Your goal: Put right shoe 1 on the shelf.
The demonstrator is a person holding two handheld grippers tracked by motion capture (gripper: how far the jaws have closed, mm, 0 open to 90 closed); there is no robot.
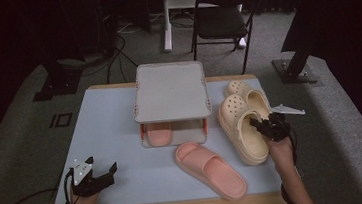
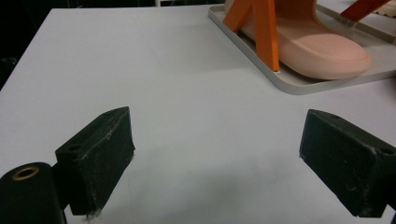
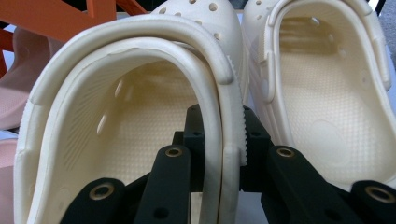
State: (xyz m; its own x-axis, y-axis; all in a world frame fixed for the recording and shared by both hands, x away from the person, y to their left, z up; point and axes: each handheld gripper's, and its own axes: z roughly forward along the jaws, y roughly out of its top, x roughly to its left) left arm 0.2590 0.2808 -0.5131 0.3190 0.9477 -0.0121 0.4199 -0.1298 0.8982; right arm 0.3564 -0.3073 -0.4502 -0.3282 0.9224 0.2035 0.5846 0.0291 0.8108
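Here the right tongs (image 3: 219, 154) clench the cream clog's (image 1: 241, 126) side wall, while the left tongs (image 2: 215, 163) gape empty.

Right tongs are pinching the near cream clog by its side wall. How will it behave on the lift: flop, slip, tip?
Likely light: the cream clog looks like thick moulded foam with vent holes. The wall pinched by the right tongs seems to hold its shape, so probably little flop. The grip sits on one side near the heel, so the toe may sag or swing; the ribbed rim should help against slipping.
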